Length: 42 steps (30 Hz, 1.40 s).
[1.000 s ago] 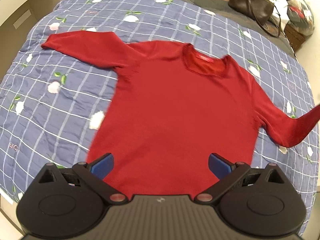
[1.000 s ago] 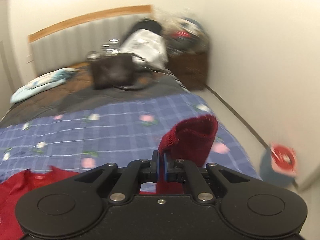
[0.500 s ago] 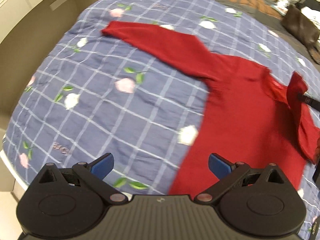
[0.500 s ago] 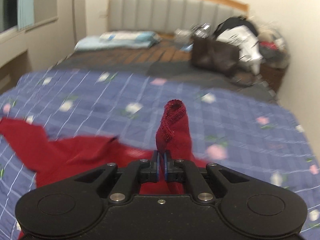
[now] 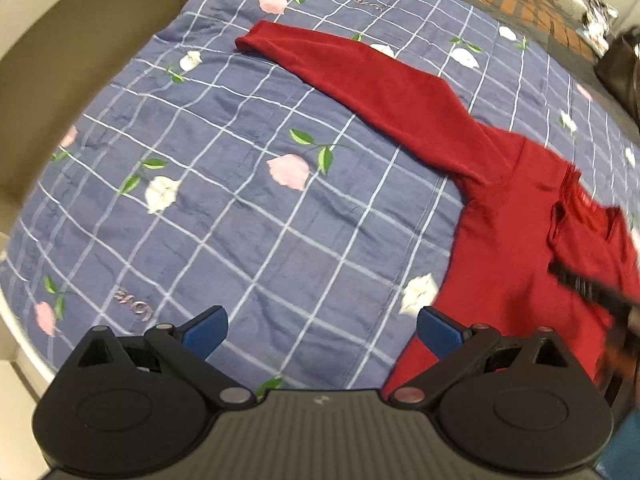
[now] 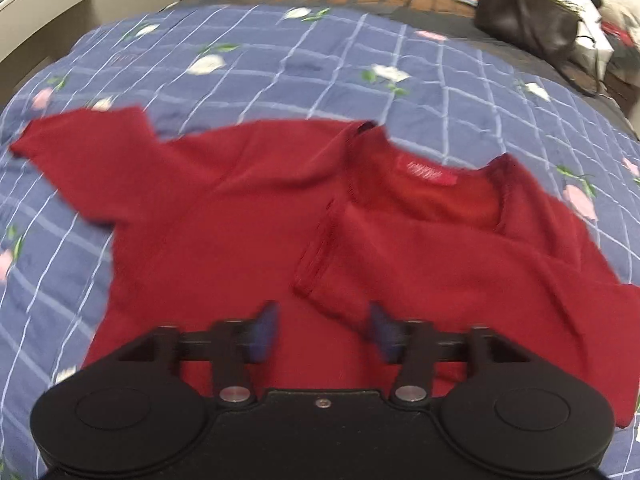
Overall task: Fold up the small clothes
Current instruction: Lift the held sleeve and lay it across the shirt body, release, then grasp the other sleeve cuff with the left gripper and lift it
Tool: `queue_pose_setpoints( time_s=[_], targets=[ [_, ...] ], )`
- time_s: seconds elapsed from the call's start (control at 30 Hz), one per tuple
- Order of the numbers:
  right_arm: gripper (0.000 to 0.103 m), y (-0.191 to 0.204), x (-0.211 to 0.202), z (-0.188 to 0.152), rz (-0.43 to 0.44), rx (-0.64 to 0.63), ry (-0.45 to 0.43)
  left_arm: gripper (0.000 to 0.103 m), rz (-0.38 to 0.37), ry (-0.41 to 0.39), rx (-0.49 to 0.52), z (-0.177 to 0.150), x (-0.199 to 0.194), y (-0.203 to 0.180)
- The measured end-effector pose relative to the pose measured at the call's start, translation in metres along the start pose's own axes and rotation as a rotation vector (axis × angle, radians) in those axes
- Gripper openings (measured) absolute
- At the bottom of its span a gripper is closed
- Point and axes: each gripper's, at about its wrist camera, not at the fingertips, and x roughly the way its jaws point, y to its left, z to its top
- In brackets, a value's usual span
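Red sweater (image 6: 224, 240) flat on blue checked floral quilt (image 5: 224, 208), right sleeve (image 6: 460, 276) folded across chest, cuff just ahead of right gripper (image 6: 324, 330), jaws just opened, apart, nothing between the pads. Left gripper (image 5: 322, 330) wide open over bare quilt beside sweater hem, empty; left sleeve (image 5: 360, 76) outstretched beyond. Farther off, dark handbag (image 6: 528, 20) at quilt's far edge.

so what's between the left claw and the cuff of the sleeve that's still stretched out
Only bare blue checked bedspread with printed flowers, as the left wrist view shows. The open left claw hangs over it, and the outstretched sleeve's cuff lies farther up.
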Motion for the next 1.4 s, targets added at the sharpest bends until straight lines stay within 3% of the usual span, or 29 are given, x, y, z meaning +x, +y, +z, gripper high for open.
queue_pose_setpoints(
  time_s=[0.1, 0.2, 0.67, 0.77, 0.9, 1.07, 1.2, 1.3, 1.4],
  targets=[
    [0.094, -0.001, -0.016, -0.012, 0.005, 0.046, 0.002, 0.103, -0.022, 0.009, -0.045, 0.017, 0.014, 0.001],
    [0.102, -0.005, -0.037, -0.028, 0.015, 0.098, -0.006, 0.103, -0.014, -0.01, -0.074, 0.037, 0.028, 0.003],
    [0.102, -0.015, -0.072, -0.124, -0.049, 0.326, 0.139, 0.103, -0.017, -0.208, -0.175, 0.167, 0.121, 0.032],
    [0.102, -0.014, -0.074, -0.139, -0.081, 0.369, 0.161, 0.103, 0.018, -0.25, -0.253, 0.195, 0.142, 0.047],
    [0.102, -0.018, -0.075, -0.156, -0.11, 0.391, 0.203, 0.102, -0.003, -0.268, -0.377, 0.223, 0.161, 0.069],
    [0.102, -0.018, -0.074, -0.169, -0.136, 0.396, 0.257, 0.096, -0.027, -0.277, -0.468, 0.247, 0.177, 0.09],
    [0.102, -0.014, -0.065, -0.179, -0.144, 0.417, 0.303, 0.087, 0.015, -0.277, -0.475, 0.259, 0.184, 0.097],
    [0.102, -0.011, -0.065, -0.185, -0.167, 0.413, 0.304, 0.081, 0.0, -0.274, -0.483, 0.265, 0.188, 0.101],
    [0.103, -0.01, -0.064, -0.184, -0.17, 0.402, 0.309, 0.066, -0.018, -0.262, -0.502, 0.267, 0.194, 0.104]
  ],
)
